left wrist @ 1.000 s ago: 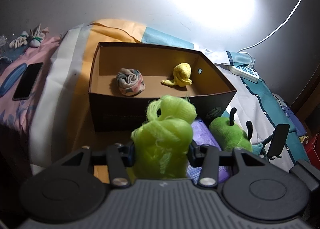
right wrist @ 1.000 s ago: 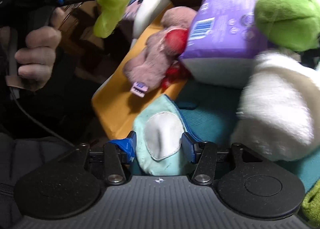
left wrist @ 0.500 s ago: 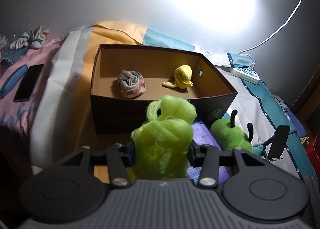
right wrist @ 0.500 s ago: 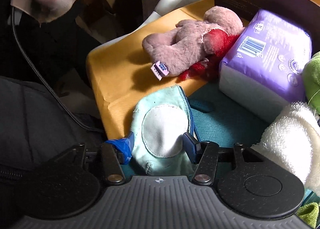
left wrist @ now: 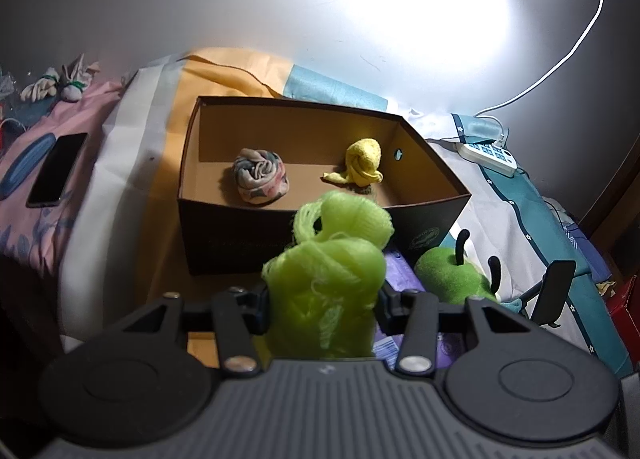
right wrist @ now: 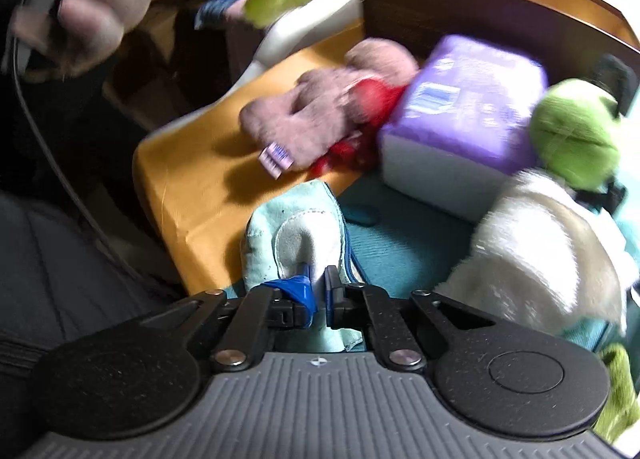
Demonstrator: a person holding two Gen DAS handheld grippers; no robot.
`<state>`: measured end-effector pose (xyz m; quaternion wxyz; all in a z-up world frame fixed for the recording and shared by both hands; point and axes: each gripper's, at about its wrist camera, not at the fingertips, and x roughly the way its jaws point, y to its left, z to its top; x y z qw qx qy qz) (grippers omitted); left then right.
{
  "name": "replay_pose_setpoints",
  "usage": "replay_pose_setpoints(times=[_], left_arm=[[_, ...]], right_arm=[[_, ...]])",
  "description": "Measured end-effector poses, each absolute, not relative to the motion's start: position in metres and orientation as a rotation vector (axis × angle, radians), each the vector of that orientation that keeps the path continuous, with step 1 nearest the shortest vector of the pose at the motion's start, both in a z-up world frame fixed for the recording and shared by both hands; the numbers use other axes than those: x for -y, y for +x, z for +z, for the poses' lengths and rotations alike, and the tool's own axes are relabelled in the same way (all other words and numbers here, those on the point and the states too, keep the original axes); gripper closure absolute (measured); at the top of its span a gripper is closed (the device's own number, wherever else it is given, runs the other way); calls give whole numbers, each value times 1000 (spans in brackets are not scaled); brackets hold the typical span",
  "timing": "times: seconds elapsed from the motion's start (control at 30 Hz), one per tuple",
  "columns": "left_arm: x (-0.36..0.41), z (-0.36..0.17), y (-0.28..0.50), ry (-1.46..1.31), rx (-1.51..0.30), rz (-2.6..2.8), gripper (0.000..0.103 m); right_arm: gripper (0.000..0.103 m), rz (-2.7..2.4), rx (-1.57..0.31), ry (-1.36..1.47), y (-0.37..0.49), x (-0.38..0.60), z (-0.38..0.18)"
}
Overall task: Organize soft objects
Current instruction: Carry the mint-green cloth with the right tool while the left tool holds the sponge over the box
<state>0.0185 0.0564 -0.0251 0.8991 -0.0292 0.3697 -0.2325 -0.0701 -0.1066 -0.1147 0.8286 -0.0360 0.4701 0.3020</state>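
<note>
The left gripper has its jaws pinched on a bright lime-green knotted mesh puff, which bulges up and out between them. It hangs just short of the near wall of the dark brown open cardboard box, and that is where I would expect trouble: the puff sits lower than the rim from here, so a straight push forward would likely catch the wall and shove the box along the orange bedsheet. Inside the box, a rolled grey-and-pink cloth lies left and a knotted yellow cloth right, with bare floor between them. The left gripper tilts moderately downward toward the box, and the person's hand on its handle shows blurred at the far left of the right wrist view.

The right gripper has just been closing and its jaws now stand almost together, nipping a thin fold of the pale mint fabric pouch with a white oval patch at the near edge of the bed. So small a bite could slip as it lifts, judging by how little cloth is caught. It points steeply down. Beyond lie a mauve plush toy with red parts, a purple plastic-wrapped pack, a green plush ball and a fluffy white towel roll at the right
</note>
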Motion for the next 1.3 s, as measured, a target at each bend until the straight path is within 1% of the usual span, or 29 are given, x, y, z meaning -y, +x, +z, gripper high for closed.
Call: replay_pose_setpoints(times=[0.37, 0.77, 1.03, 1.3], left_arm=[[-29, -14, 25, -9, -768, -485, 56], [21, 10, 38, 104, -756, -448, 56], [43, 26, 47, 163, -719, -405, 56], [54, 39, 60, 208, -684, -357, 55]], right_arm=[[103, 463, -899, 282, -93, 182, -77], [103, 264, -712, 522, -121, 268, -38], [103, 222, -569, 751, -122, 323, -22], [103, 233, -444, 883, -108, 355, -5]])
